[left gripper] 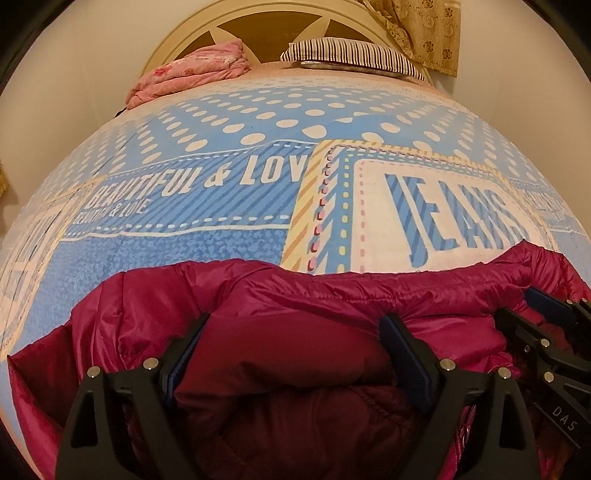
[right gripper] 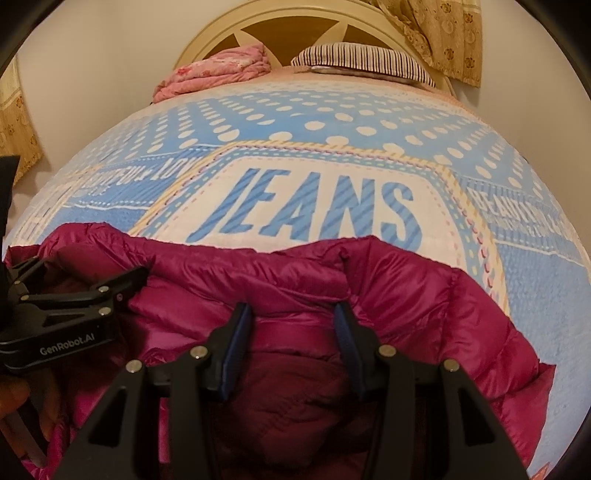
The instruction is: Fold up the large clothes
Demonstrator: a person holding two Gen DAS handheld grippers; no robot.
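Observation:
A magenta puffer jacket point(left gripper: 295, 295) lies bunched on the near part of the bed; it also shows in the right wrist view point(right gripper: 295, 280). My left gripper point(left gripper: 295, 325) is wide open with its fingers down on the jacket's folded edge. My right gripper point(right gripper: 293, 314) is open more narrowly, its fingers astride a ridge of jacket fabric. The right gripper shows at the right edge of the left wrist view point(left gripper: 546, 314). The left gripper shows at the left of the right wrist view point(right gripper: 74, 291).
The bed is covered by a blue and white sheet point(right gripper: 317, 155) printed with "JEANS". A folded pink quilt point(left gripper: 192, 74) and a striped pillow point(left gripper: 351, 55) lie by the cream headboard point(left gripper: 280, 18). Patterned curtains point(right gripper: 443, 33) hang at the back right.

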